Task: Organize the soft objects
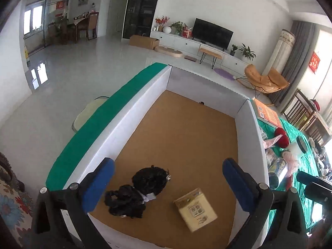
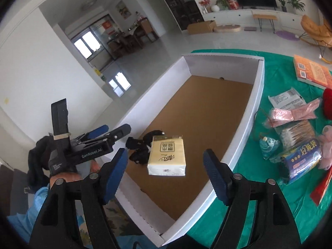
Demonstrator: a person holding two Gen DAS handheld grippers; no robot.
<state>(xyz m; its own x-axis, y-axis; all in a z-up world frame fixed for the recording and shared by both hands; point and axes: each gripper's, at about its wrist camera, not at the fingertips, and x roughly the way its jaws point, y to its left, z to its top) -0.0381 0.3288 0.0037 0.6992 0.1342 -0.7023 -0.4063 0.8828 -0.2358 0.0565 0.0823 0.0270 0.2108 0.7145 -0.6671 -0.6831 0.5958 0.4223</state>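
Both grippers open and empty above the white box

The left gripper [image 1: 168, 184] has its fingers spread wide, nothing between them; the right gripper [image 2: 166, 169] also stands with fingers apart, touching nothing. Inside the white box [image 2: 257, 95], on its brown floor near the front wall, a yellow tissue pack [image 2: 167, 155] sits just beside a black fabric bundle [image 1: 137, 191]. Right of the box, packets [image 2: 300, 143] crowd the green-covered counter [image 2: 276, 76].

White walls [image 1: 228, 4], glossy pale floor [image 1: 83, 66], television [image 1: 212, 33], possibly balcony windows [image 1: 33, 20].
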